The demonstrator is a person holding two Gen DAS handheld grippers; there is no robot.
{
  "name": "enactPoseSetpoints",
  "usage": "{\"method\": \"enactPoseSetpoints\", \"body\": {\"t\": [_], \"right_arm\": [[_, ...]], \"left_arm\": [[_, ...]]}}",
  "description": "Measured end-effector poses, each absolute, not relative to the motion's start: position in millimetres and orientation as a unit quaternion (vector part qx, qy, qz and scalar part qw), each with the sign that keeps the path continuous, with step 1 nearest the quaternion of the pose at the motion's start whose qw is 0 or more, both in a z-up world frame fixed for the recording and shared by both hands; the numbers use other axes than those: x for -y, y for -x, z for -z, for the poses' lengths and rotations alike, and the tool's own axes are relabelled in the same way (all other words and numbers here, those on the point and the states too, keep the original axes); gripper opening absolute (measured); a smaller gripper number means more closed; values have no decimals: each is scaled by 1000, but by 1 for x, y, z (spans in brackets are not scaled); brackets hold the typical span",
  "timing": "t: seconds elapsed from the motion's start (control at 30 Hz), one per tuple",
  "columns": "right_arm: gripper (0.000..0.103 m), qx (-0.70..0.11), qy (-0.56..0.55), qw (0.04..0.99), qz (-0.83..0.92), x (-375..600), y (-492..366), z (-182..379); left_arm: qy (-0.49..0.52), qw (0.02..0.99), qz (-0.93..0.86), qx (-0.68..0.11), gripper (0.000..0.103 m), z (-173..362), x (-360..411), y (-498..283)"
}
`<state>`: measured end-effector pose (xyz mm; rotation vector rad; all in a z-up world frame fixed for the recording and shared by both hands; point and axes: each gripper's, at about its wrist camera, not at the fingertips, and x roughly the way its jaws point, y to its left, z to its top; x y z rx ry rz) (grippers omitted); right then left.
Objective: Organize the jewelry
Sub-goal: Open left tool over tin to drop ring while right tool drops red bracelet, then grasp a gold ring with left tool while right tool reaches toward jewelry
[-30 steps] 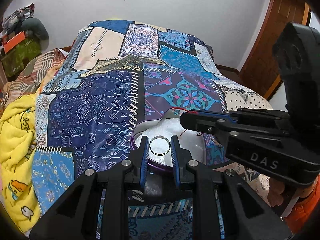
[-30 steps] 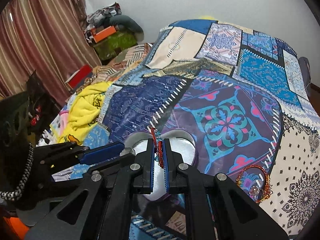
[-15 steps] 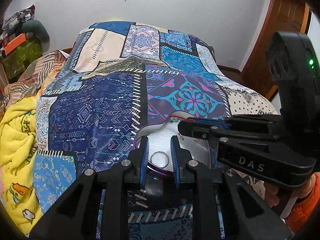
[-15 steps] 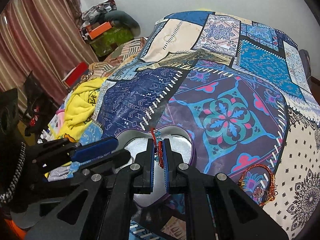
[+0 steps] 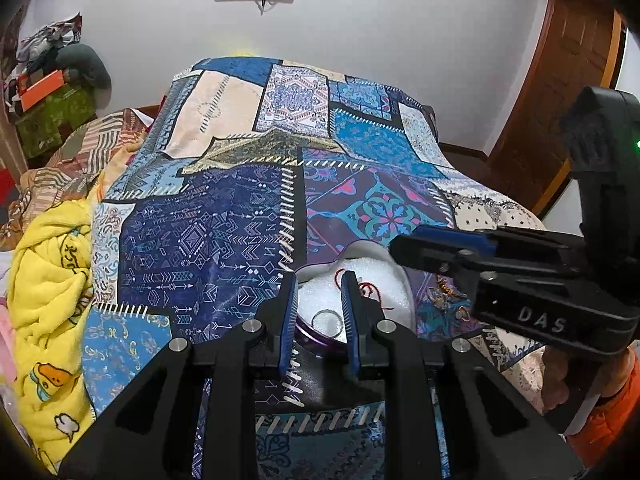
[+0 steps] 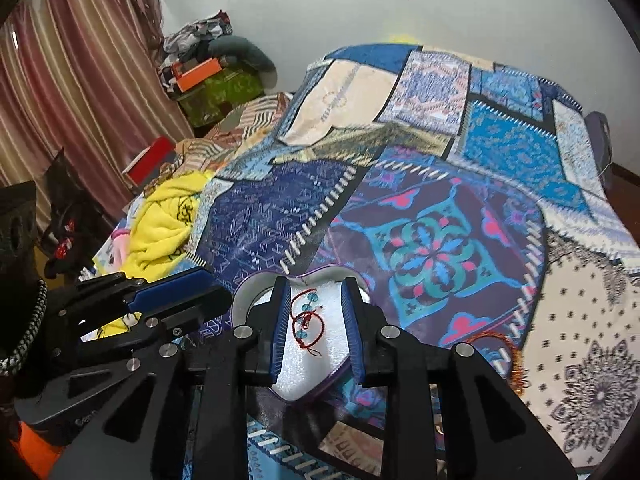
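Observation:
A purple heart-shaped box (image 6: 242, 300) with white foam inside lies on the patchwork quilt. My right gripper (image 6: 315, 284) hovers over it. Its jaws are opening, and the red thread bracelet (image 6: 306, 320) with teal beads lies loose on the foam between them, close to the left pad. My left gripper (image 5: 319, 280) stands slightly open at the box's near rim (image 5: 316, 338). A silver ring (image 5: 328, 322) lies flat on the foam between its pads, which do not press it. From the left wrist view, the right gripper (image 5: 404, 240) reaches in from the right above the red bracelet (image 5: 374, 290).
A coppery bangle (image 6: 508, 352) lies on the quilt right of the box, and small gold pieces (image 5: 444, 292) lie under the right gripper. A yellow blanket (image 5: 44, 280) is bunched at the bed's left edge. A wooden door (image 5: 560, 100) stands at the right.
The right jaws have parted and let go of the red bracelet, which now lies on the foam. The left jaws keep the same gap; the ring sits lower between them.

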<state>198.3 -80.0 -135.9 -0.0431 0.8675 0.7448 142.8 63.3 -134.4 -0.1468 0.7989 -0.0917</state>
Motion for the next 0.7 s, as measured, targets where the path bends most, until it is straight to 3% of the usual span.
{"method": "enactPoseSetpoints", "body": {"t": [0.2,0.43,0.7], "right_arm": [[24,-391,23,858,-331,98,-193,121],[24,-376,20,881,-288,135,-192,109],[24,-378,5,894,-240,191,-196,109]], "left_arm": [[60,922,48,-379,24,120,-50,-139],[50,923,58,-377,40,110,-26,-143],[33,915,93,-391,40,116,16,-151]]}}
